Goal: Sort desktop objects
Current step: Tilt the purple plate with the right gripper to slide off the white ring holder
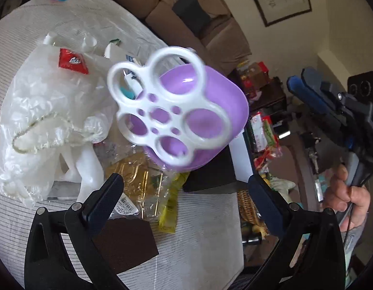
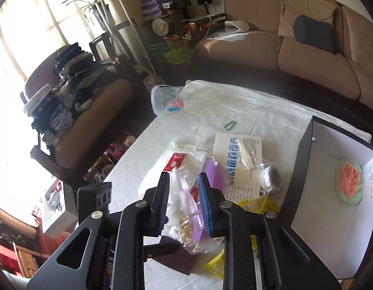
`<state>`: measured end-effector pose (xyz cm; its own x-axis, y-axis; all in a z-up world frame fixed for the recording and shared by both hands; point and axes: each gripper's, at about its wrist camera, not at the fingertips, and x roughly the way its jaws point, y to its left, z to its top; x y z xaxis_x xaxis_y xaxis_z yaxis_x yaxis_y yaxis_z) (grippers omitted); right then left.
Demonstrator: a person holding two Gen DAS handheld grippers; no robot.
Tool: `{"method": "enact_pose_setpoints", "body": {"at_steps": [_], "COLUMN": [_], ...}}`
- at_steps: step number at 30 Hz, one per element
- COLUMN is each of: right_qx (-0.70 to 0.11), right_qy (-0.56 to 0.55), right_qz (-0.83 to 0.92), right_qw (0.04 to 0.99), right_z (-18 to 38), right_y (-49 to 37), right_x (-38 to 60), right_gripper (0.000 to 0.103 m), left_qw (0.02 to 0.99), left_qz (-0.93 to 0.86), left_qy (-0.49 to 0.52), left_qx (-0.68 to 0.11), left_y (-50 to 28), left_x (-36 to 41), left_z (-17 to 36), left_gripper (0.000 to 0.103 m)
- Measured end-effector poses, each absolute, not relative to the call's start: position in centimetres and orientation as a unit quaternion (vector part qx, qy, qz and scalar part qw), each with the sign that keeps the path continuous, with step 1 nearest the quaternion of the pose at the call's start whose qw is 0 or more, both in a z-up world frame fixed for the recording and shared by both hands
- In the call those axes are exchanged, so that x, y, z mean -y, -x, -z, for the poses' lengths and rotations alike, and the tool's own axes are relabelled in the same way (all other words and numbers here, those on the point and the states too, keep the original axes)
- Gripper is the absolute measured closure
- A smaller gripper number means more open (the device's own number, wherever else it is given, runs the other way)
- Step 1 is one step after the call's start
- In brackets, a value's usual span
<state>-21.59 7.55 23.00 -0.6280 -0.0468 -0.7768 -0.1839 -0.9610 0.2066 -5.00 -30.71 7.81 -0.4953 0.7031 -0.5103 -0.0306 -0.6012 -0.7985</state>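
Purple plastic holder with a white perforated lid [image 1: 176, 113] is hanging tilted above the cluttered near part of the cloth-covered table [image 1: 203, 241], seemingly mid-carry; its support is not visible. Judging by that, the sorting step is moving it, and the black open box with a white floor [image 2: 331, 183] at far right looks the likely destination. Right gripper [image 2: 184, 203] is narrowly parted, grasping something purple and blurred. Left gripper [image 1: 184, 193] is spread wide, holding nothing.
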Motion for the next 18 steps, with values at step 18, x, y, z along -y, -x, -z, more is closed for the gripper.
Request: {"method": "enact_pose_setpoints", "body": {"at_steps": [18], "right_qx": [-0.015], "right_qy": [0.525], "right_qz": [-0.845], "right_qw": [0.097], "right_z": [-12.6], "right_y": [21.8], "right_x": [-7.9], "right_gripper": [0.052], "left_qw": [0.13], "left_qz": [-0.815], "left_qy": [0.412], "left_qx": [0.387], "left_y": [3.1], "left_x": [37.4], "left_z": [-10.5], "left_gripper": [0.0]}}
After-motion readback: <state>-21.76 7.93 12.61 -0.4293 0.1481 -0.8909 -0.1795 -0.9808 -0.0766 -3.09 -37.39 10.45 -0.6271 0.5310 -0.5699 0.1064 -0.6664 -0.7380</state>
